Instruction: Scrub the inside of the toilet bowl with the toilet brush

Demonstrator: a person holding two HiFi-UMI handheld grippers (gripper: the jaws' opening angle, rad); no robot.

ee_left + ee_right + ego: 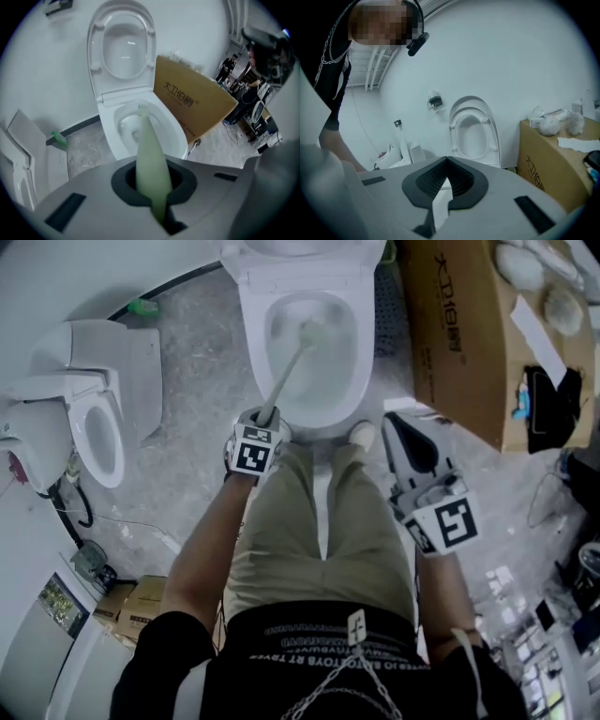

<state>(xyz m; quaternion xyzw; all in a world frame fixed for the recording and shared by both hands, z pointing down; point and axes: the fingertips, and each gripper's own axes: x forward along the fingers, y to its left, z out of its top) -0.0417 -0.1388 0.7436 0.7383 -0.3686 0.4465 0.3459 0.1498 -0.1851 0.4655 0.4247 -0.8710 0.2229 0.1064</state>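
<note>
A white toilet stands ahead of me with its lid (124, 47) raised and its bowl (349, 381) open. The toilet brush has a pale green handle (150, 159), and its head (312, 332) sits inside the bowl near the back. My left gripper (267, 418) is shut on the lower end of that handle, just over the bowl's front rim. My right gripper (398, 423) hangs to the right of the bowl, beside my leg, its jaws shut on nothing. In the right gripper view the gripper (447, 160) faces the raised seat (471, 131).
A large cardboard box (459, 334) stands close on the toilet's right, with loose items on top. A second toilet (94, 427) sits at the left. A green object (142, 307) lies by the wall. Small boxes (141, 606) and cables (80, 502) are on the floor.
</note>
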